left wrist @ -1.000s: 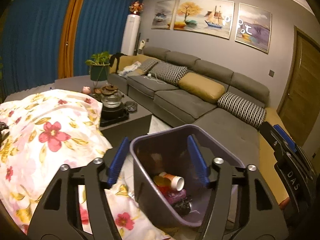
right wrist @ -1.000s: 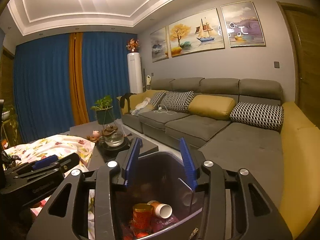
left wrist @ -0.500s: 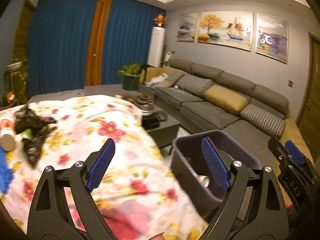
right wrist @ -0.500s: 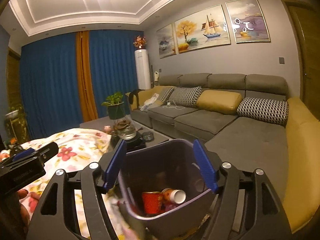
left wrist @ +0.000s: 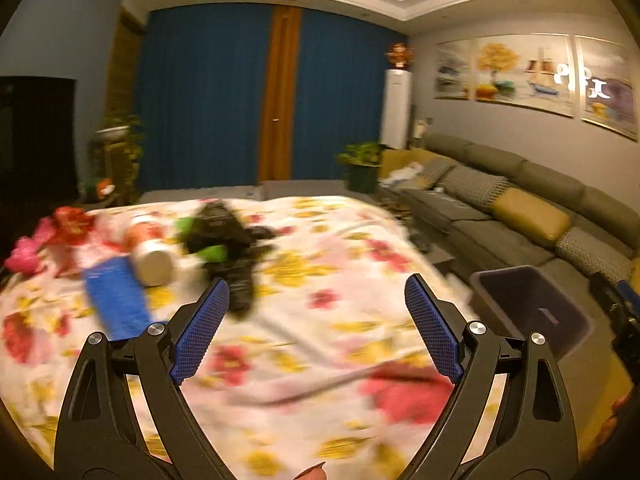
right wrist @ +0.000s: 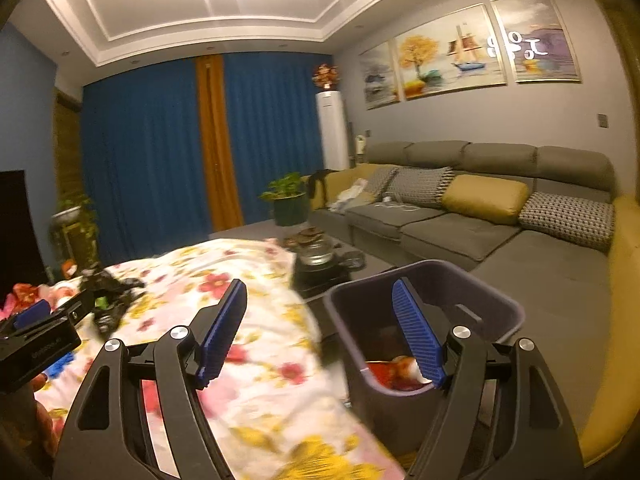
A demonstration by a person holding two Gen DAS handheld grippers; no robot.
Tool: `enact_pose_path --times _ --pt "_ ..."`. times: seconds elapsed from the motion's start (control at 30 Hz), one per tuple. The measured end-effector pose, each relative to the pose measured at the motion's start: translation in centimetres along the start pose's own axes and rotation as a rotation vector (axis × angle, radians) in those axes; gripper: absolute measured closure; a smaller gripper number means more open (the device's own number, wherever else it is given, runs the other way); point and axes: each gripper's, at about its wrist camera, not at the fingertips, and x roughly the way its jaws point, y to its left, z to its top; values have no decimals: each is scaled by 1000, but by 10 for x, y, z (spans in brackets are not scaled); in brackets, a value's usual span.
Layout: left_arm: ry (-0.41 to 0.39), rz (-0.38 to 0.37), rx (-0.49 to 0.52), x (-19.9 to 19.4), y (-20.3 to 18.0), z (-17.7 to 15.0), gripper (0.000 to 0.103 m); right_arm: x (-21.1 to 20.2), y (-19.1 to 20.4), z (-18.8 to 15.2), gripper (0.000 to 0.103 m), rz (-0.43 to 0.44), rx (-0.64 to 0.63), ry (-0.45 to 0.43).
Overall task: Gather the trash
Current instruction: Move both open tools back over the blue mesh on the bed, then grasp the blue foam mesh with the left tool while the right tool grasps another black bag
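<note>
Trash lies on the floral tablecloth: a crumpled black bag with green bits, a paper cup on its side, a blue flat pack, and red and pink wrappers. My left gripper is open and empty above the cloth, just right of the black bag. A purple bin holds a red can and other trash; it also shows in the left wrist view. My right gripper is open and empty, over the cloth's edge and the bin's rim.
A grey sectional sofa with cushions runs along the right wall. A dark tea table with a glass kettle stands behind the bin. A potted plant and blue curtains are at the back.
Both grippers have swung left, from the bin toward the floral cloth. The left one now faces the trash pile. The jaws of both have opened wider.
</note>
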Motion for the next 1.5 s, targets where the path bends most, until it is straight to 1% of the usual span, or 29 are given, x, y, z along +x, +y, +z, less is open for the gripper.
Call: enact_pose_path --times 0.03,0.17,0.37,0.53,0.67,0.73,0.77,0.8,0.83,0.9,1.03,1.1,1.13,1.17,1.2,1.3,1.33,1.47,1.5 --pt "1 34 -7 -1 14 -2 15 0 9 -1 29 20 -7 3" --pt "8 126 -34 -5 58 -8 15 3 41 -6 29 82 -37 13" --pt "8 233 -75 -6 113 -12 15 14 91 -11 29 174 -78 43" --pt "13 274 -109 1 145 -11 15 32 137 -12 29 243 -111 65" --pt "25 273 -149 15 167 -8 15 44 166 -9 29 269 -137 62" --pt "66 241 -182 29 178 -6 19 54 181 -6 29 289 -142 72" --pt "84 237 -190 34 180 -6 24 58 187 -5 29 296 -142 77" --pt "114 234 -202 43 184 -6 30 61 194 -4 29 304 -145 79" --pt "141 230 -208 51 187 -6 34 68 204 -3 29 310 -151 77" --pt "191 220 -215 63 190 -10 46 77 220 -2 29 319 -170 67" --pt "276 210 -223 83 192 -18 62 95 244 -7 29 334 -194 72" --pt "308 188 -244 90 196 -21 77 106 254 -9 29 335 -208 76" --pt "310 176 -252 90 198 -22 81 110 258 -10 29 337 -211 80" --pt "309 165 -255 91 199 -22 88 115 262 -11 29 338 -213 84" --pt "309 151 -256 91 199 -22 91 121 267 -11 29 339 -217 94" --pt "293 130 -256 89 199 -22 93 133 275 -13 29 345 -213 117" --pt "274 121 -259 84 199 -20 93 137 278 -13 30 345 -213 125" --pt "213 119 -238 63 193 -15 94 150 288 -16 39 352 -218 154" --pt "199 120 -231 57 193 -14 94 153 290 -17 43 355 -219 165"
